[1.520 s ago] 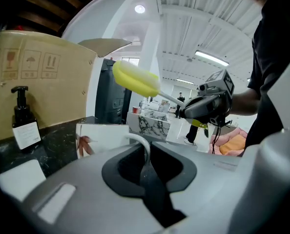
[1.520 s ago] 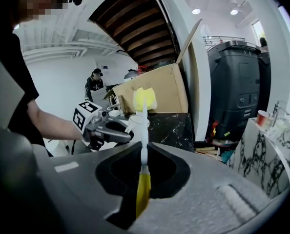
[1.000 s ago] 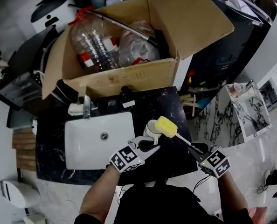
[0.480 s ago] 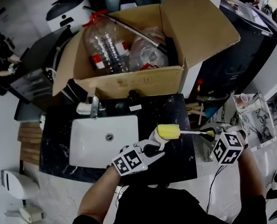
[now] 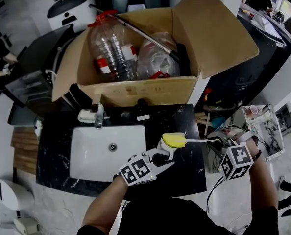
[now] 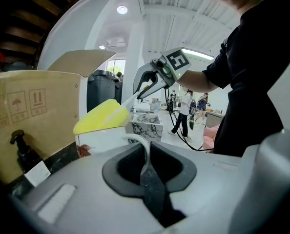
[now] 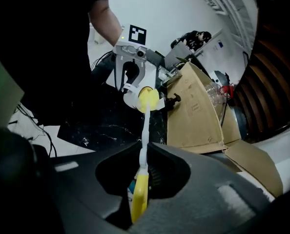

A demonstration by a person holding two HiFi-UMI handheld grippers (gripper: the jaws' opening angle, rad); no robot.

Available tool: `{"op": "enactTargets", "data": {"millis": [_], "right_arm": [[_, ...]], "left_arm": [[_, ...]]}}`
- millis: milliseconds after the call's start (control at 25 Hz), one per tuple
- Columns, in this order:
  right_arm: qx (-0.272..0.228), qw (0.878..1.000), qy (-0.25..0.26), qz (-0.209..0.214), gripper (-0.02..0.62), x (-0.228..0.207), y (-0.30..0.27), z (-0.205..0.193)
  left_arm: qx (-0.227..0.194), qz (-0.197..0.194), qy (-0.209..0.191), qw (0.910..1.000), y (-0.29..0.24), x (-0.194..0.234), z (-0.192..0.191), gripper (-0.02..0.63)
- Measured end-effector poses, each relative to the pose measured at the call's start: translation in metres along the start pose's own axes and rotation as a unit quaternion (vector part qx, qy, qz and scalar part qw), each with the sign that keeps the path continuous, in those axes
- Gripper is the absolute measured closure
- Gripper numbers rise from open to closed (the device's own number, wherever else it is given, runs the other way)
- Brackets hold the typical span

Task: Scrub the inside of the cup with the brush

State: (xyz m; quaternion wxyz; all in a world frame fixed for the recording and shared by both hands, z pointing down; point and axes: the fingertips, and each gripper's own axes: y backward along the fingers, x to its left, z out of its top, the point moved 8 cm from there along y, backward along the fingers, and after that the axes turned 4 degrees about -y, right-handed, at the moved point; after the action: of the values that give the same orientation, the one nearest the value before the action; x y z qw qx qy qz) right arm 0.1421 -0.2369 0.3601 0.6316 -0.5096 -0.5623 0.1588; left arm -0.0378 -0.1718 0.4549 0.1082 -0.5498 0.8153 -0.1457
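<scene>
Head view: my right tool point(image 5: 215, 141) swung out right and rolled. Yellow-sponge brush on white stick point(image 5: 175, 140) now level, head at mouth of white ceramic cup point(image 5: 163, 145) over black marble tabletop point(image 5: 184, 173); looks ready for scrubbing. White sink point(image 5: 104, 153), cardboard box point(image 5: 145, 89) clear of path.
Left gripper view: my left tool point(image 6: 146, 154) clamped on cup handle.
Right gripper view: right tool grips brush stick.

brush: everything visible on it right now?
The brush has a yellow, oblong, soft-looking sponge head on a thin white shaft ending in a flat yellow handle. The right gripper is shut on that handle end, the shaft running straight out between its jaws. It lies about level above the dark counter. Its head sits at the mouth of the white cup, held by its handle in the left gripper; depth inside is unclear.
</scene>
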Motion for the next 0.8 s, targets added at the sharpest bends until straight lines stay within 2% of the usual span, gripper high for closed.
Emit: {"op": "enactTargets", "data": {"millis": [160,280,440,600,800], "right_arm": [[0.02,0.999,0.018,0.031,0.559,-0.003,0.003,-0.002],[0.018,0.998,0.026,0.049,0.558,-0.007,0.006,0.0],[0.024,0.998,0.045,0.048,0.561,-0.014,0.009,0.006],[0.049,0.993,0.086,0.057,0.561,-0.014,0.008,0.018],[0.071,0.985,0.114,0.109,0.555,-0.014,0.007,0.032]], "left_arm": [[-0.006,-0.017,0.012,0.9998,-0.005,-0.002,-0.006,0.545],[-0.004,-0.028,-0.015,0.9995,-0.008,-0.008,-0.002,0.544],[0.012,-0.048,-0.054,0.9973,-0.01,-0.017,0.006,0.547],[0.018,-0.053,-0.059,0.9967,-0.01,-0.019,0.004,0.545],[0.024,-0.046,-0.057,0.997,-0.015,-0.016,-0.007,0.544]]}}
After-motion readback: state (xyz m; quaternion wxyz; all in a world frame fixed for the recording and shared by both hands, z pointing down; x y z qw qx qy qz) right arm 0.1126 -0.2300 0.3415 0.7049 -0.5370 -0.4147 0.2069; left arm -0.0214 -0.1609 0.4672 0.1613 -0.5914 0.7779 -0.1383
